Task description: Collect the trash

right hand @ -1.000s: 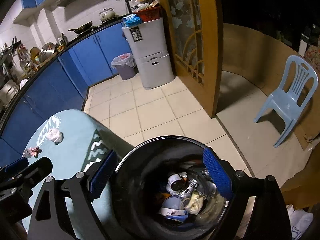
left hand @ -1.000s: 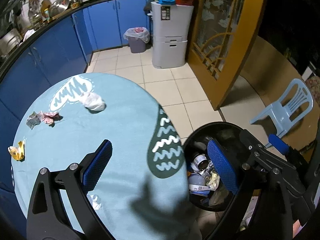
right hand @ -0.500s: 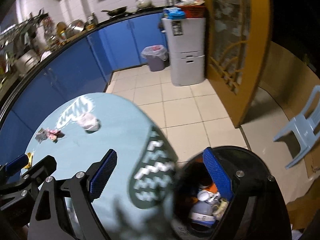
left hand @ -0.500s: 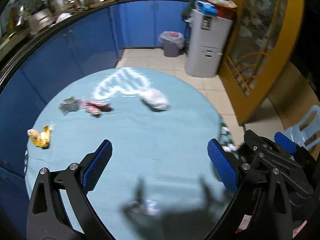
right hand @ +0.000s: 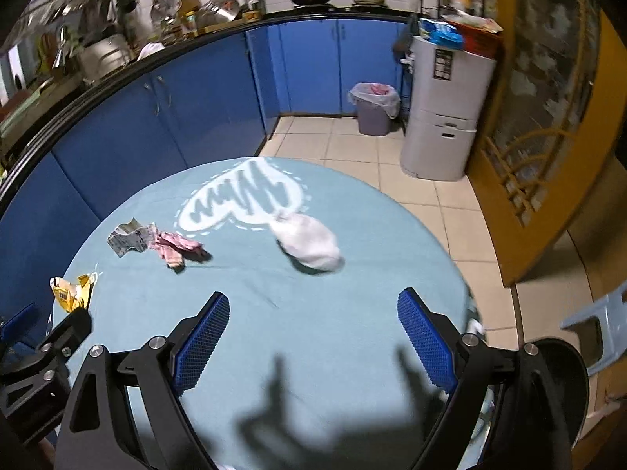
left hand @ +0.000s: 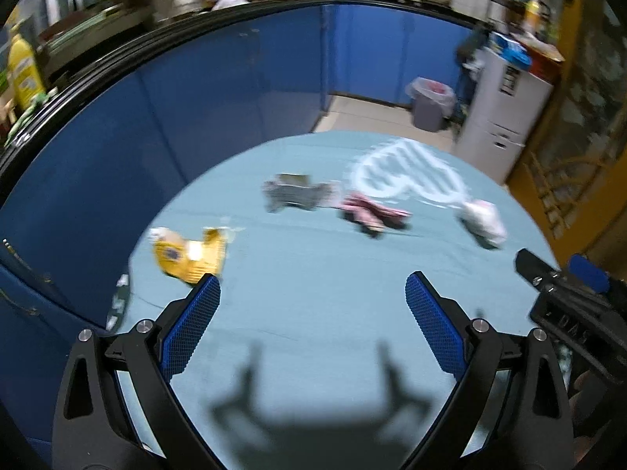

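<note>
Light blue cloth covers a round table (right hand: 352, 274) in a kitchen with blue cabinets. Four pieces of trash lie on it, none yet picked up. Far left, near the table's edge, is a crumpled yellow wrapper (right hand: 72, 293). Right of it, farther back, sits a grey-white scrap of packaging (right hand: 127, 239), touching a pink crumpled wrapper (right hand: 176, 248). Right again, beside a white heart pattern, lies a white wad of tissue or plastic (right hand: 309, 244).

Both tools hover above the near side of the table, empty. The left gripper (left hand: 313, 297) has its fingers spread wide, the yellow wrapper just beyond its left fingertip. The right gripper (right hand: 313, 313) is likewise spread, with the white wad ahead of it.

At the near right, a black bin (right hand: 564, 384) stands beside the table. Judging by this, all four pieces are still to be collected.
</note>
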A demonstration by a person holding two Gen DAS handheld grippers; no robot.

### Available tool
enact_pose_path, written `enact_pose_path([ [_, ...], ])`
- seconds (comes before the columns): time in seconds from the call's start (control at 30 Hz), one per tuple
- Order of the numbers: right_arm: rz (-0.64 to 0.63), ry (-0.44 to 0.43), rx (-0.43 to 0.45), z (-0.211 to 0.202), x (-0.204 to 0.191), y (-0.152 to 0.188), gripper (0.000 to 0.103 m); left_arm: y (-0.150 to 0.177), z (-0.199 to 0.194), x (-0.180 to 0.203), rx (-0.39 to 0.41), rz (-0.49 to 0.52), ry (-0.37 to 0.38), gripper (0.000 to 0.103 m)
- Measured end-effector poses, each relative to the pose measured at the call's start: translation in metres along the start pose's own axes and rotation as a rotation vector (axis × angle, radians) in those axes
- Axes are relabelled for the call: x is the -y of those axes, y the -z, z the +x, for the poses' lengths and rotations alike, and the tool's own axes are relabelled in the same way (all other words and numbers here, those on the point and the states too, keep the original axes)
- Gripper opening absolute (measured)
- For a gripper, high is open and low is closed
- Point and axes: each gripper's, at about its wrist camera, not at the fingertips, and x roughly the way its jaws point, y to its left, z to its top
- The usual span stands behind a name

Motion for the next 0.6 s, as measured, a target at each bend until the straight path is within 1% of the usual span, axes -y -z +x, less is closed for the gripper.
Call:
enact_pose_path([
  [0.13, -0.007, 0.004, -0.017, 0.017, -0.016, -0.009, 0.085, -0.002, 0.015, -0.034, -0.004, -0.052, -0.065, 0.089],
  [0.3, -0.027, 0.033, -0.028, 0.034, -0.030, -0.016, 0.085, -0.001, 0.040, -0.068, -0.046, -0.137, -0.109, 0.088],
  [0.6, -0.023, 0.075, -0.059, 0.066, -0.028, -0.028, 0.085, -0.008, 0.079, -0.093, -0.082, -0.196, -0.153, 0.087],
])
